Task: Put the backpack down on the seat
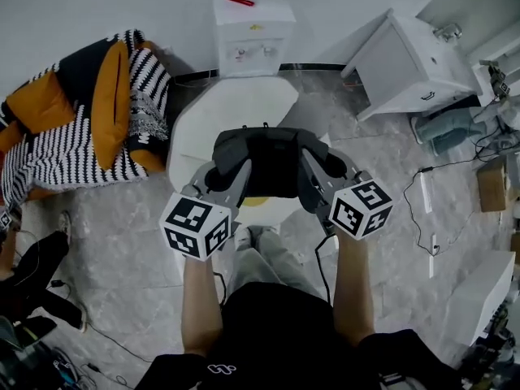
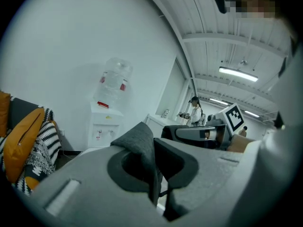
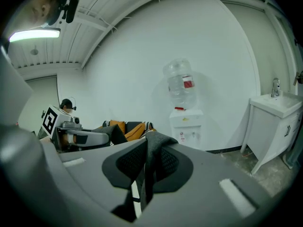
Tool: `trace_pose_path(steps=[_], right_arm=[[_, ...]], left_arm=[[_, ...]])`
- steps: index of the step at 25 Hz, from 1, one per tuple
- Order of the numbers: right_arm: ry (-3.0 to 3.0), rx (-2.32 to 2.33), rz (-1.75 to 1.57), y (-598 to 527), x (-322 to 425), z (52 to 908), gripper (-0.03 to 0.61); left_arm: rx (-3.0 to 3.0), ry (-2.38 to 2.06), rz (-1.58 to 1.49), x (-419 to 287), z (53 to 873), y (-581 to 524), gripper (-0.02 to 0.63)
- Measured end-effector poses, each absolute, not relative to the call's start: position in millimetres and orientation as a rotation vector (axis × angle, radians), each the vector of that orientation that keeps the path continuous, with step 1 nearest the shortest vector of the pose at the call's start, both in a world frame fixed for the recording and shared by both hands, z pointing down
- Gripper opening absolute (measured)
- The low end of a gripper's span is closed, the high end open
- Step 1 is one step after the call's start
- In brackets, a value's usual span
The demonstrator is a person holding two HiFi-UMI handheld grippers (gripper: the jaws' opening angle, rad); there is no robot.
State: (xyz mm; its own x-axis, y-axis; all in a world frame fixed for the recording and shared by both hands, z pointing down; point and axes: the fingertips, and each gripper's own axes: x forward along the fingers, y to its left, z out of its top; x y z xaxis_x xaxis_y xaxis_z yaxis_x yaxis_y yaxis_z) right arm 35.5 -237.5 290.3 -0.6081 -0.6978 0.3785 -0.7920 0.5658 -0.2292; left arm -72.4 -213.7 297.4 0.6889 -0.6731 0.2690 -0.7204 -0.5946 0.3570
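Note:
The dark grey backpack (image 1: 272, 165) hangs in front of me over a white seat (image 1: 236, 108), held up by its two shoulder straps. My left gripper (image 1: 221, 177) is shut on the left strap (image 2: 141, 148), which runs folded between its jaws (image 2: 154, 171). My right gripper (image 1: 323, 179) is shut on the right strap (image 3: 154, 150), pinched upright between its pads (image 3: 144, 171). From each gripper view the other gripper shows across the bag. The bag's underside and whether it touches the seat are hidden.
An armchair (image 1: 81, 112) with a striped throw and orange cushions stands at the left. A water dispenser (image 1: 252, 31) is against the wall behind the seat. A white sink cabinet (image 1: 406, 63) is at the right; cables (image 1: 422, 210) lie on the floor.

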Motion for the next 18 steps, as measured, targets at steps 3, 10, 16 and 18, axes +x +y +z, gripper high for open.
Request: trace_pose_path(steps=[3,10,16,18], right_arm=[[-2.564,1.242,0.569,-242.9,35.6,297.4,0.038],[-2.55,1.232,0.604,-255.4,35.7,327.1,0.038],[-2.538,1.184,0.629,-261.9,27.2,355.4,0.038],[-2.54,1.163,0.64,-263.6,24.0,365.2,0.038]], left_arm=[[2.456,-1.085,0.158,-72.6,307.1,-218.6,0.032],[2.42,-1.095,0.179,-71.3,337.6,-231.4,0.032],[2.381,-1.117,0.188,-79.4,365.9,-241.5,0.032],[2.366,-1.126,0.186,-81.9,376.1,-243.1,0.032]])
